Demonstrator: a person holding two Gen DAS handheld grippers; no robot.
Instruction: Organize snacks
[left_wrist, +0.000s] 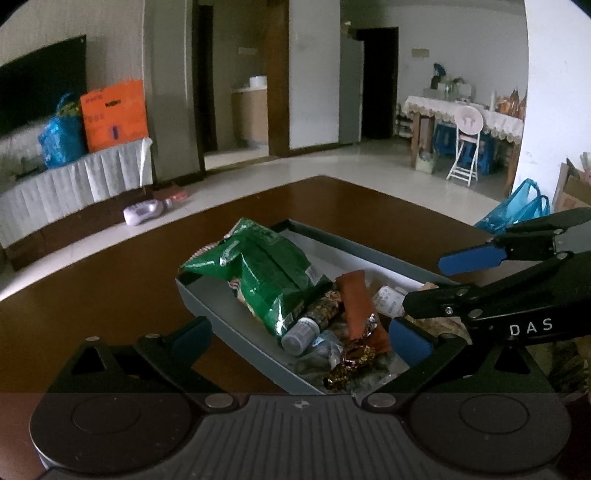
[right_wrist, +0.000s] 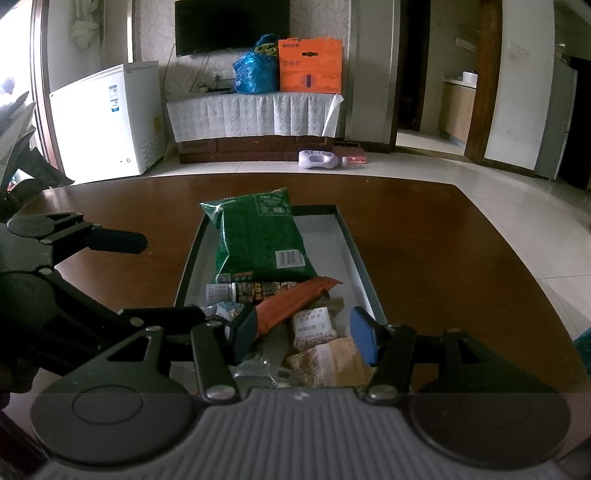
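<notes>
One crinkled green bag (left_wrist: 266, 277) and one glossy orange packet (left_wrist: 356, 302) lie in a shallow grey tray (left_wrist: 207, 299) on the polished desk (left_wrist: 110, 280); left tool (left_wrist: 299, 339) open. Right view: right tool (right_wrist: 304, 338) open above one cardboard carton (right_wrist: 314, 326).

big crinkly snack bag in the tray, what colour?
Green, with a white barcode patch; clearest in the right wrist view.

A tray (right_wrist: 354, 240) lay on the surface (right_wrist: 443, 251), its long side running away from the right wrist camera. In it, a large snack bag (right_wrist: 258, 236) filled the far half. Nearer lay a small bottle (right_wrist: 251, 290) on its side, a long packet (right_wrist: 291, 299) across it, and a small box (right_wrist: 314, 326) beside a crumpled packet (right_wrist: 332, 362) at the near end.
</notes>
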